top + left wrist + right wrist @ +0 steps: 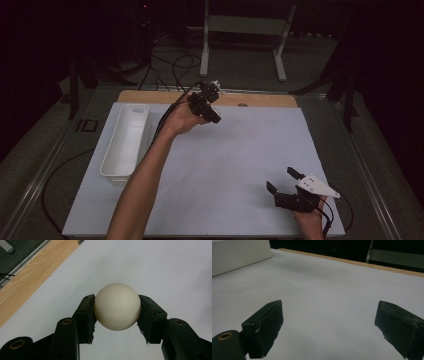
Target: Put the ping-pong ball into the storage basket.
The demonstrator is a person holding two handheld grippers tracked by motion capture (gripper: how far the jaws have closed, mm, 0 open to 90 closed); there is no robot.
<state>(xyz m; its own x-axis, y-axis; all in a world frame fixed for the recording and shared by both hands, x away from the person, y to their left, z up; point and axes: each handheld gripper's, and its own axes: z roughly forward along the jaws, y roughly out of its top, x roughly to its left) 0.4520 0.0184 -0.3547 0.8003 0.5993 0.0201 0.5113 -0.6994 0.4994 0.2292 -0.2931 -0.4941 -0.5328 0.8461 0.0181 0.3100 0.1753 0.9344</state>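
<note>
- Left tongs [116,311]: both pads press the sides of one cream ball [117,306], which sits between them above the white sheet [160,267].
- Right tongs [329,331]: jaws stand wide apart with nothing between them, low over the sheet near its right front corner in the high view.
- Count: two tongs, one ball, one white tray [125,142].
- The high view shows the left tongs [209,106] raised near the far edge of the surface [260,99], the tray lying well to their left, and the right tongs [285,183] well apart.
- The left gripper view makes the ball plain; in the high view it cannot be made out.
</note>
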